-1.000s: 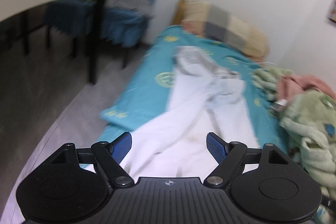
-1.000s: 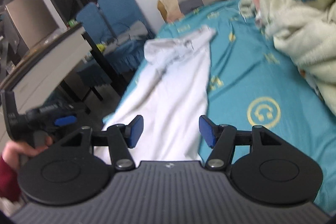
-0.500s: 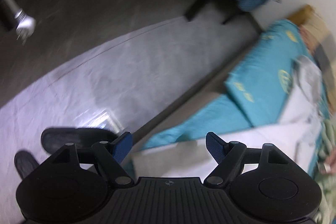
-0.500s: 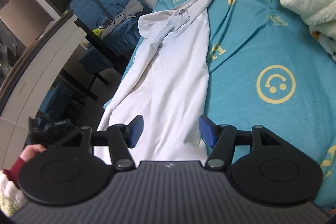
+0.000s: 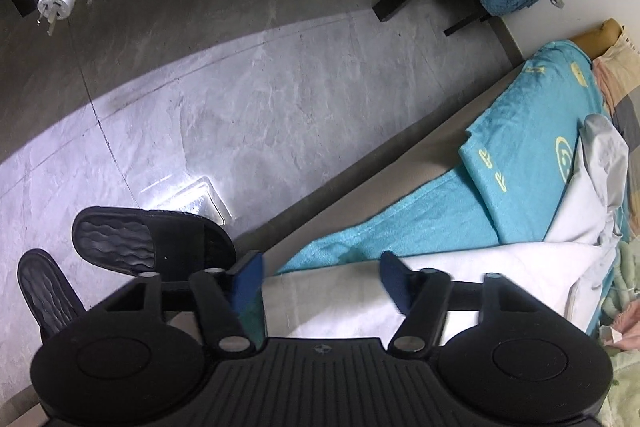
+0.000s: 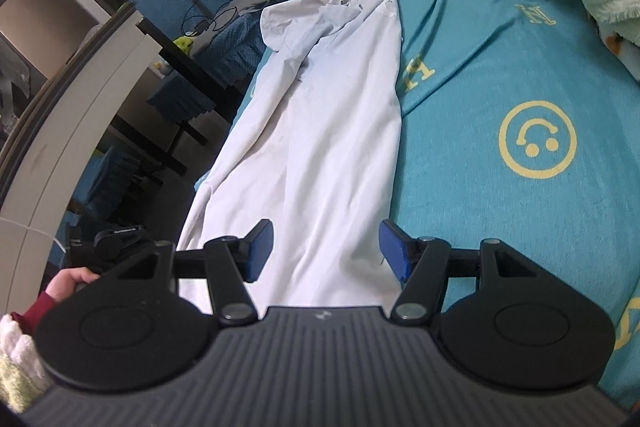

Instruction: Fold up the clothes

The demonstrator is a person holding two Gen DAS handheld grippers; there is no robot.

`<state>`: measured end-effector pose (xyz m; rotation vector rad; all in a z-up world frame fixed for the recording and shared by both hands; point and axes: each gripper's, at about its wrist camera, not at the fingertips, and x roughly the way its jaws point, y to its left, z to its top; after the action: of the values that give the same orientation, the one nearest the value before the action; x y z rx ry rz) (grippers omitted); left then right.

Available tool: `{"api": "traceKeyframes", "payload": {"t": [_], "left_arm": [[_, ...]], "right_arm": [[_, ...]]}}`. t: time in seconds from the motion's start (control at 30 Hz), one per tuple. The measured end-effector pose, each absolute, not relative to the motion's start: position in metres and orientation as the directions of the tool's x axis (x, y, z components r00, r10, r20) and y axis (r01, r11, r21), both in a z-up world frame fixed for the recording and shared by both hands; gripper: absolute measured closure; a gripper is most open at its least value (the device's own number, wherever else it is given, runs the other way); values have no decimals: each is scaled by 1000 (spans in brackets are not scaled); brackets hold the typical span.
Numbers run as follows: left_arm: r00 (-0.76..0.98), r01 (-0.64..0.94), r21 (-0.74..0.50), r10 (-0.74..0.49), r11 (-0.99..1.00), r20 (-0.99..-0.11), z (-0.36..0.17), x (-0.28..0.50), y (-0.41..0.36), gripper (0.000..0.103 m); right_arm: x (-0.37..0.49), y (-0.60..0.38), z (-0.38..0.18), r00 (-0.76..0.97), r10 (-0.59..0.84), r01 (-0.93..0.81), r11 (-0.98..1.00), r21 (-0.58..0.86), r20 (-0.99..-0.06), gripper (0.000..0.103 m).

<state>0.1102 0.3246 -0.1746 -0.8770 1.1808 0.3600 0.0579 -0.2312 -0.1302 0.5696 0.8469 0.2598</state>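
Over the white shirt (image 6: pixel 320 131) on the bed, left gripper (image 5: pixel 320 277) and right gripper (image 6: pixel 326 247) hover wide apart, empty.

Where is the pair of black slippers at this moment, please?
In the left wrist view, the black slippers lie on the grey floor at lower left, just beside the bed edge, left of the open left gripper.

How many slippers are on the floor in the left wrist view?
2. One black slipper lies on the floor beside the bed edge; the other slipper sits at its left, partly hidden behind the gripper body.
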Motion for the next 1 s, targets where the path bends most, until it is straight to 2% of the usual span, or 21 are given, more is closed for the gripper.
{"api": "traceKeyframes", "payload": {"t": [0.03, 0.07, 0.1, 0.13, 0.23, 0.3, 0.47, 0.57, 0.63, 0.77, 0.83, 1.0], "left_arm": [[375, -663, -406, -189, 629, -907, -173, 109, 324, 66], [381, -660, -411, -192, 629, -905, -172, 108, 323, 73], [389, -652, -419, -195, 631, -900, -171, 107, 323, 88], [396, -647, -423, -195, 635, -898, -169, 106, 322, 94], [428, -623, -441, -190, 646, -884, -159, 102, 317, 100], [437, -613, -436, -176, 659, -882, -151, 98, 315, 100], [447, -578, -427, -168, 695, -879, -139, 97, 316, 98], [435, -504, -409, -185, 761, -881, -137, 107, 313, 81], [439, -423, -401, -203, 813, -875, -134, 113, 309, 64], [462, -330, -368, -191, 870, -866, -132, 113, 311, 57], [479, -309, -399, -221, 863, -849, -139, 109, 320, 52], [494, -260, -519, -349, 814, -796, -173, 91, 342, 50]], "right_arm": [[58, -231, -130, 642, 433, 5, 823, 568, -633, 41], [58, -230, -130, 641, 433, 4, 824, 566, -634, 41], [58, -229, -130, 641, 431, 3, 826, 564, -635, 41], [58, -229, -131, 640, 430, 3, 827, 562, -636, 41], [60, -229, -133, 635, 427, 11, 828, 560, -644, 41], [61, -230, -134, 632, 426, 19, 827, 562, -647, 41], [58, -235, -135, 635, 424, 36, 818, 573, -646, 41], [55, -239, -136, 637, 437, 48, 801, 597, -636, 41], [54, -241, -136, 637, 441, 55, 792, 608, -633, 41], [56, -241, -138, 629, 450, 63, 784, 618, -634, 41], [59, -240, -141, 620, 452, 63, 786, 615, -642, 41], [67, -236, -145, 600, 459, 62, 790, 610, -655, 41]]}}
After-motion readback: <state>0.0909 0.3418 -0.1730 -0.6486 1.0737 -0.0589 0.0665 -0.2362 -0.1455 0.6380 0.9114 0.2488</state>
